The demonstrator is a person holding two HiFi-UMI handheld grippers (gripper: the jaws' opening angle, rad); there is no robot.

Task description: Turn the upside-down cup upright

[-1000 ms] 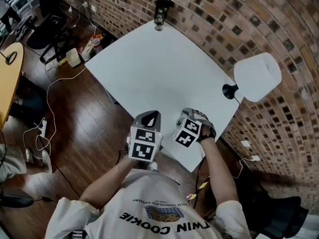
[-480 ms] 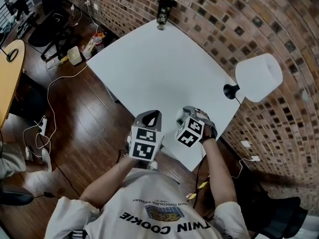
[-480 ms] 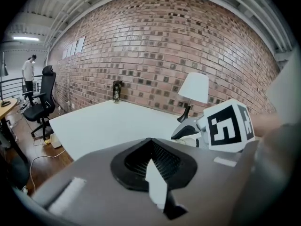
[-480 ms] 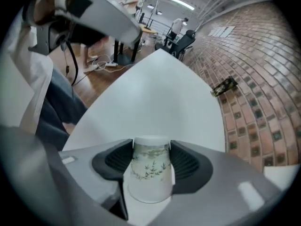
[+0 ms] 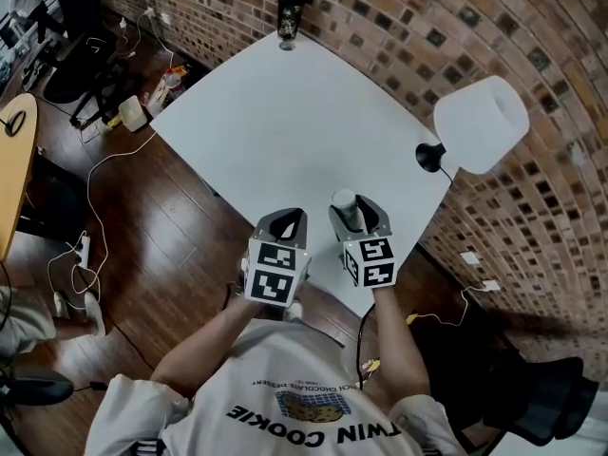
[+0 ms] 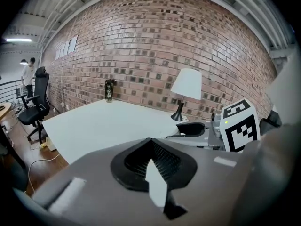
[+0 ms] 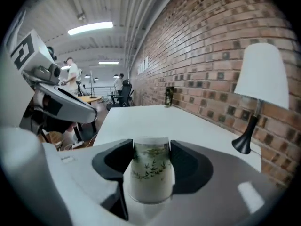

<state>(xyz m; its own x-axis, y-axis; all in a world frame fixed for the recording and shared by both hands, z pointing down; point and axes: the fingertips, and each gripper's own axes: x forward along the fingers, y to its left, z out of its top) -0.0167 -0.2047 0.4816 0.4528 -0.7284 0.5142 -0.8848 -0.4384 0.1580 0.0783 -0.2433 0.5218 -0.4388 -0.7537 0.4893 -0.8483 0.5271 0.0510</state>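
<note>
A white paper cup (image 5: pixel 345 203) printed with green leaves sits between the jaws of my right gripper (image 5: pixel 353 215), which is shut on it just above the near edge of the white table (image 5: pixel 285 112). In the right gripper view the cup (image 7: pixel 150 171) lies along the jaws of that gripper (image 7: pixel 150 147), its wider end towards the camera and its narrower end pointing away. My left gripper (image 5: pixel 286 223) hovers beside it to the left, jaws closed with nothing in them. In the left gripper view its tips (image 6: pixel 151 142) meet, and the right gripper (image 6: pixel 197 130) shows at the right.
A white-shaded lamp (image 5: pixel 480 126) on a black base stands at the table's right edge by the brick wall. A dark bottle (image 5: pixel 289 15) stands at the far corner. Cables (image 5: pixel 90 198) lie on the wood floor to the left, near a yellow round table (image 5: pixel 14 160).
My right gripper has rolled over and moved slightly forward, so the cup now shows between its jaws. The left gripper has stayed put.
</note>
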